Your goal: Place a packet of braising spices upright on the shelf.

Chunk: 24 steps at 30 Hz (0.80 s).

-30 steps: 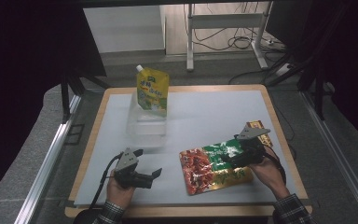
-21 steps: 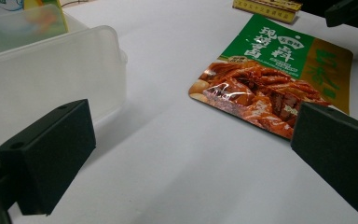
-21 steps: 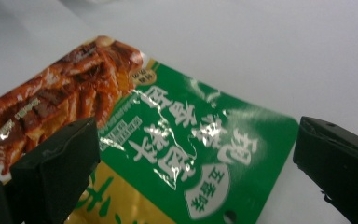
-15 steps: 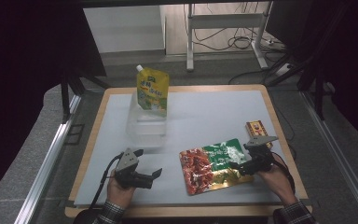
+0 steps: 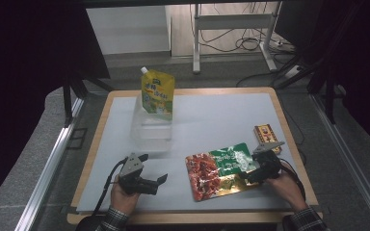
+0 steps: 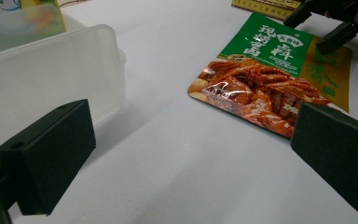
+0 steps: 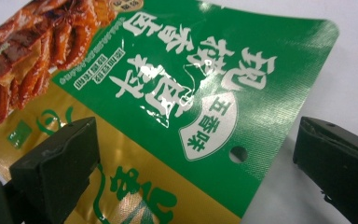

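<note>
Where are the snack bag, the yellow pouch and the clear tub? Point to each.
snack bag [image 5: 221, 168], high view, on its green panel.
yellow pouch [image 5: 157, 94], high view, on its front.
clear tub [image 6: 46, 74], left gripper view, on its side wall.

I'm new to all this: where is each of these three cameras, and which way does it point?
High view: fixed above the person's side, looking forward and down on the table; both hands, left gripper and right gripper show.
Left gripper view: rides the left gripper, looking between its open jaws across the table at a clear box and the snack packet.
Right gripper view: rides the right gripper, open jaws either side of that packet's top edge.
Shared: all show the snack packet.
</note>
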### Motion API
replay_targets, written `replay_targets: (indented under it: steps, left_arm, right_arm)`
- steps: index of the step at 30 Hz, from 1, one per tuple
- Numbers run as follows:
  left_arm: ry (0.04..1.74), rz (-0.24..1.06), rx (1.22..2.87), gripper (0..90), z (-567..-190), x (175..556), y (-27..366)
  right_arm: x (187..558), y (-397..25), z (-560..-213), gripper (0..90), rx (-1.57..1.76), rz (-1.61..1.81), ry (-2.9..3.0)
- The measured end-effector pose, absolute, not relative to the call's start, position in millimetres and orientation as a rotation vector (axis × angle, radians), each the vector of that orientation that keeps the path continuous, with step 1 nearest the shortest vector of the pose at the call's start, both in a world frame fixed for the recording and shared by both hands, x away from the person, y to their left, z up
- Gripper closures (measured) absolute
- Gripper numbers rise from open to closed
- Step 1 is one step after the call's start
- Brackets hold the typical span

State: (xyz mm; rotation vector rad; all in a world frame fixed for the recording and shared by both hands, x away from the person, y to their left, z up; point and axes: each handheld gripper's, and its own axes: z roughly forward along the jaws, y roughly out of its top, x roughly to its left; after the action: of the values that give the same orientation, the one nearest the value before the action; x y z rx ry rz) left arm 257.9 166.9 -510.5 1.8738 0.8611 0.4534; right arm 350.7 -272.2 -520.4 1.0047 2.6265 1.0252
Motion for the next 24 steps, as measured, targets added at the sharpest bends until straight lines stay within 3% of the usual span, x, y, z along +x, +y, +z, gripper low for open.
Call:
replay_targets:
  steps: [24]
  left_arm:
    - [0.856, 0.445, 1.876, 0.0, -511.1, 258.0, 165.7]
  right_arm:
    - [346.7, -265.2, -512.6, 1.8, 1.032, 1.118, 2.677]
